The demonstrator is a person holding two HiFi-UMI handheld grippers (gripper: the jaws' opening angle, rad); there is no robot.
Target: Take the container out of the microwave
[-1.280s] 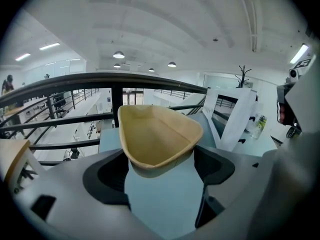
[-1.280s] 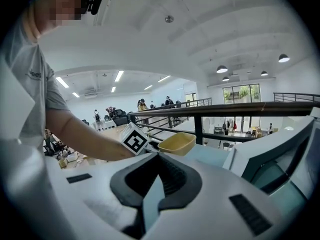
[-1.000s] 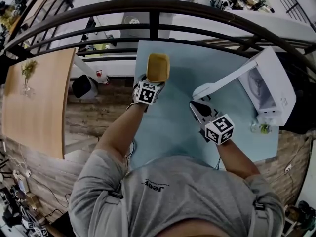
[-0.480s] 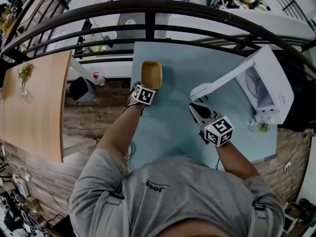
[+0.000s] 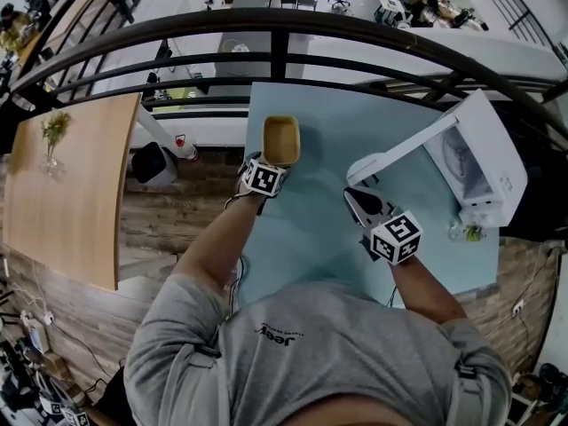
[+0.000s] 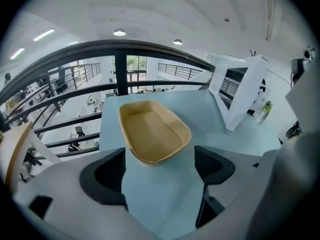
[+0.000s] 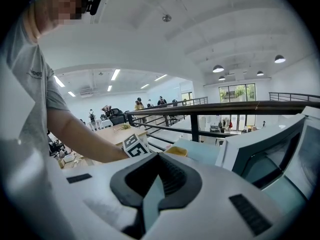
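The yellow, shallow container [image 5: 281, 139] lies on the light blue table [image 5: 311, 229], far from the white microwave [image 5: 484, 162], whose door [image 5: 399, 149] hangs open. My left gripper [image 5: 273, 161] is right behind the container and points steeply down at it. In the left gripper view the container's [image 6: 152, 134] rounded near end sits just at the jaw tips. The left gripper [image 6: 159, 156] is open and its pads [image 6: 107, 176] have only table between them. My right gripper [image 5: 352, 195] hovers near the door's end, shut and empty. In the right gripper view it [image 7: 160, 166] faces the container [image 7: 176, 151].
A black railing [image 5: 275, 34] runs along the table's far edge, with a drop to a lower floor behind it. A small green bottle [image 5: 468, 231] stands beside the microwave. A wooden table [image 5: 67, 185] lies far left. The person's body covers the table's near edge.
My left gripper has sunk and closed in on the container, which now shows its hollow inside flat on the table. The right gripper has kept its place.
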